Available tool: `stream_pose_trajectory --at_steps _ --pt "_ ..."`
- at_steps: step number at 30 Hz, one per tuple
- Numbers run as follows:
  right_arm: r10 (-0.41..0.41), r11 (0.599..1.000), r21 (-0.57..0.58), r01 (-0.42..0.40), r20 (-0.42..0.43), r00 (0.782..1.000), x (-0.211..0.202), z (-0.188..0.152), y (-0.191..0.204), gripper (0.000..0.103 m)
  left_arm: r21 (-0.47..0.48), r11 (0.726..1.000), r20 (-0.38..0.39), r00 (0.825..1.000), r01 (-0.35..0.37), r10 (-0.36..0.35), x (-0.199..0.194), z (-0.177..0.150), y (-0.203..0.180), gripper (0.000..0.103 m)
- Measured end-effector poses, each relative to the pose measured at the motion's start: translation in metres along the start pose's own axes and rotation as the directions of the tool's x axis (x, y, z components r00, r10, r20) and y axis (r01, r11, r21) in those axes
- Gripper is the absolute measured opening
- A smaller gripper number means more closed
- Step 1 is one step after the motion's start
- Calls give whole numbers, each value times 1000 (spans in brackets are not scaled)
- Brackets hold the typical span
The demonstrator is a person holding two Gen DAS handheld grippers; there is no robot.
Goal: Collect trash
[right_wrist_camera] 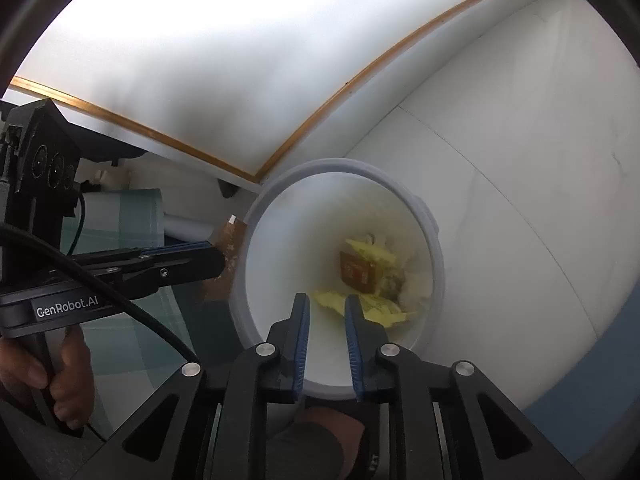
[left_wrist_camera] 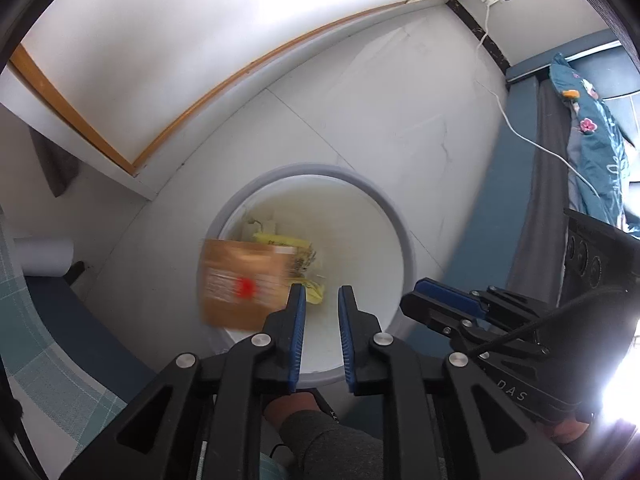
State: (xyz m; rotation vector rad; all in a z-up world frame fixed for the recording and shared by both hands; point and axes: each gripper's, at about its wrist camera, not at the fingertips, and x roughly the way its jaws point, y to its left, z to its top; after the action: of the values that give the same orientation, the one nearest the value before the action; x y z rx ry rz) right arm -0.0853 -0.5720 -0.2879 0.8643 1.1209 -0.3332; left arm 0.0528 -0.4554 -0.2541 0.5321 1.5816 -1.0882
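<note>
White floor tiles (left_wrist_camera: 360, 112) surround a white bin (left_wrist_camera: 394, 216) below both grippers. Yellow wrappers (right_wrist_camera: 372, 308) lie at its bottom. Blurred brown packet (left_wrist_camera: 240, 284) sits just left of the left gripper (left_wrist_camera: 322, 300), whose fingers are slightly apart, empty; right gripper (right_wrist_camera: 326, 308) likewise.
</note>
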Motion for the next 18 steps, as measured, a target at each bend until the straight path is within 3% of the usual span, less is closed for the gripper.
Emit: stream_pose_trajectory --at_steps 8,12,15,18 --pt "-20 1000 -3 20 29 999 -11 -1 0 30 62 997 12 999 -38 37 -1 -5 -7 37" --pt "-27 1000 -2 27 39 999 -15 0 1 31 77 995 54 996 -68 64 -13 -6 -10 44" --pt "-30 1000 -4 30 48 998 -19 0 4 38 81 993 38 996 -83 80 -20 -11 -12 46" --pt "-30 1000 1 30 59 998 -25 0 8 45 75 988 71 989 -134 129 -30 -16 -14 47"
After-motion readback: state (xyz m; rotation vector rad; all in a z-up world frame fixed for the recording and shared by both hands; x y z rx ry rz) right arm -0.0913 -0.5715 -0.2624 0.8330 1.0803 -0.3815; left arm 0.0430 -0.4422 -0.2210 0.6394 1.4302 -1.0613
